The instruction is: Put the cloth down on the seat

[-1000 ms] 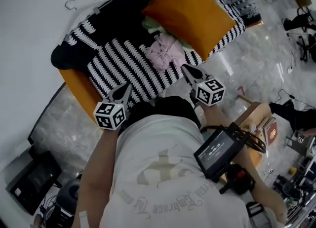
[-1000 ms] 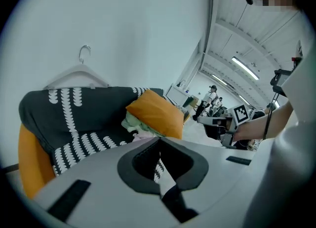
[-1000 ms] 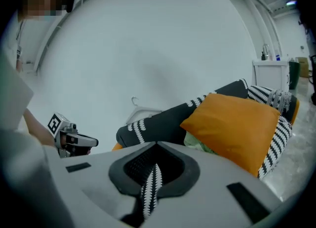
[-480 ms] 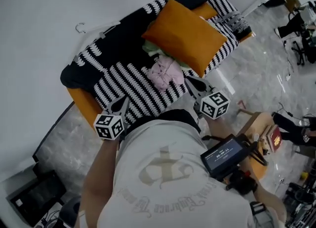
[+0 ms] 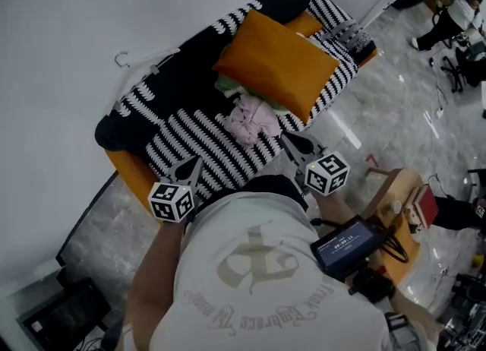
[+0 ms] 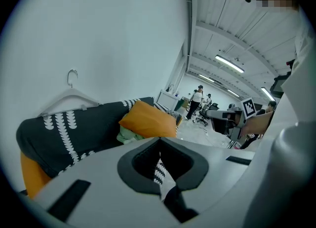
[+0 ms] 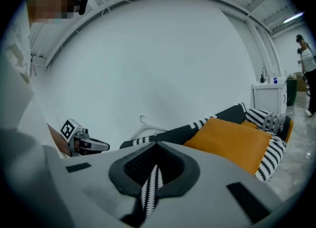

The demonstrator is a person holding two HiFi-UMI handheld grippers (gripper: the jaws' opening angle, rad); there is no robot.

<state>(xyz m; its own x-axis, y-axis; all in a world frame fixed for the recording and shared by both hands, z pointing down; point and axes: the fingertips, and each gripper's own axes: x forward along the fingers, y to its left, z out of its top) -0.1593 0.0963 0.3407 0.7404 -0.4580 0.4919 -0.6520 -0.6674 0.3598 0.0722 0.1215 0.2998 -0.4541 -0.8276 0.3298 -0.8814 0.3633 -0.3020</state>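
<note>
Both of your tongs are closed on the striped cloth (image 5: 194, 125). The left tongs (image 5: 191, 166) and the right tongs (image 5: 291, 140) each pinch a narrow fold of the edge farthest from the orange cushion (image 5: 277, 61). Each gripper view shows black-and-white stripes running down through the shut jaws. The rest of the cloth is spread over the sofa (image 5: 129, 171), passing under the cushion and, it seems, up over the backrest behind it. A crumpled pink garment (image 5: 254, 118) lies on the cloth just beside the cushion, on the side toward you.

Expect the cloth to be soft and limp, a knit that drapes, sags between your two holds and stretches a little. It looks bulky enough to have some weight, yet nothing in it can break. Edge grips set well apart, as you have them, suit it: the hem stays taut and can fall flat. I'd judge you should lower both ends together. Dragging the cloth may shift the pink garment or the cushion resting on it.
</note>
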